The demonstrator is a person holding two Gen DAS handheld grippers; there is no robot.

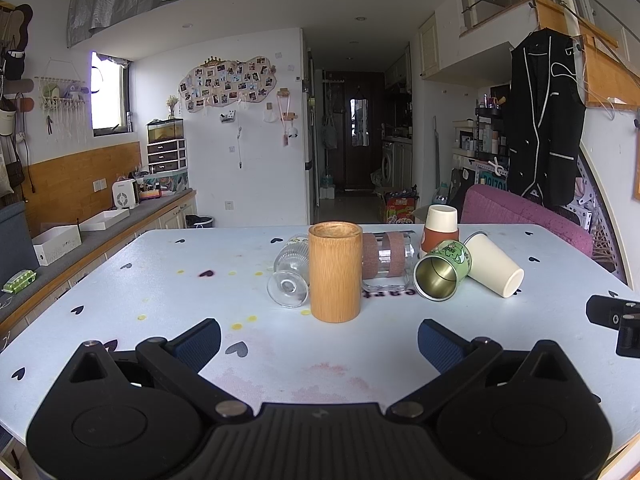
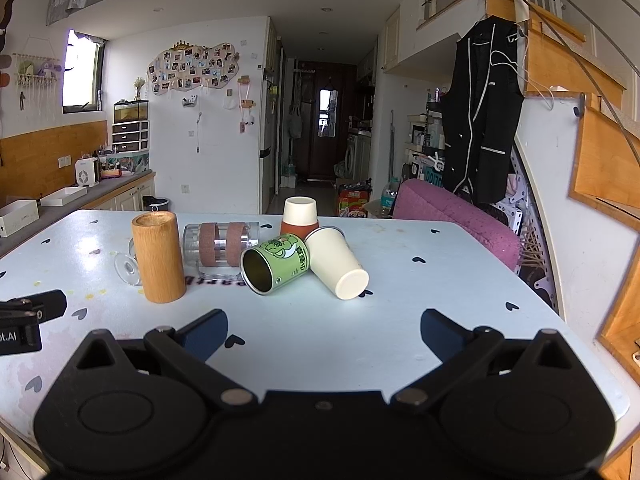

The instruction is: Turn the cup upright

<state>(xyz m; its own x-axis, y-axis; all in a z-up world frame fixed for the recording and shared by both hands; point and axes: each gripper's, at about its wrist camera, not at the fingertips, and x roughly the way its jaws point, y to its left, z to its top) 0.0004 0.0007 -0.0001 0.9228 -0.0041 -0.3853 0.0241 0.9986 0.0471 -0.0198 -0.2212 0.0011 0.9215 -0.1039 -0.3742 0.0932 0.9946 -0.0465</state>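
Cups cluster near the middle of the pale heart-printed table (image 2: 440, 280), toward its far half. Nearest is the wooden cup (image 1: 335, 272) (image 2: 158, 257), standing with its flat end up; it sits at about 12 o'clock from the left gripper (image 1: 319, 340) and 10 o'clock from the right gripper (image 2: 324, 332). Behind it, at its 9 o'clock, a ribbed glass cup (image 1: 291, 276) (image 2: 127, 267) lies on its side, partly hidden by the wood. At the wooden cup's 3 o'clock a clear cup with brown bands (image 1: 386, 260) (image 2: 220, 245) lies on its side. A green tin cup (image 1: 442, 270) (image 2: 276, 265) lies tipped, its open mouth facing the cameras, touching a cream paper cup (image 1: 494, 266) (image 2: 338, 262) on its side, whose closed base points at 5 o'clock. Behind these, a brown-and-cream cup (image 1: 440, 228) (image 2: 300, 216) stands inverted near the far edge.

Both grippers hover low over the near edge, fingers spread wide and holding nothing. Bare tabletop lies between each gripper and the cluster. The table's right side, at 3 o'clock from the right gripper, is open up to its rounded corner; beyond that corner stands a purple chair (image 2: 460, 216) (image 1: 520, 212). At 9 o'clock past the left edge runs a counter (image 1: 100, 232) with white boxes.
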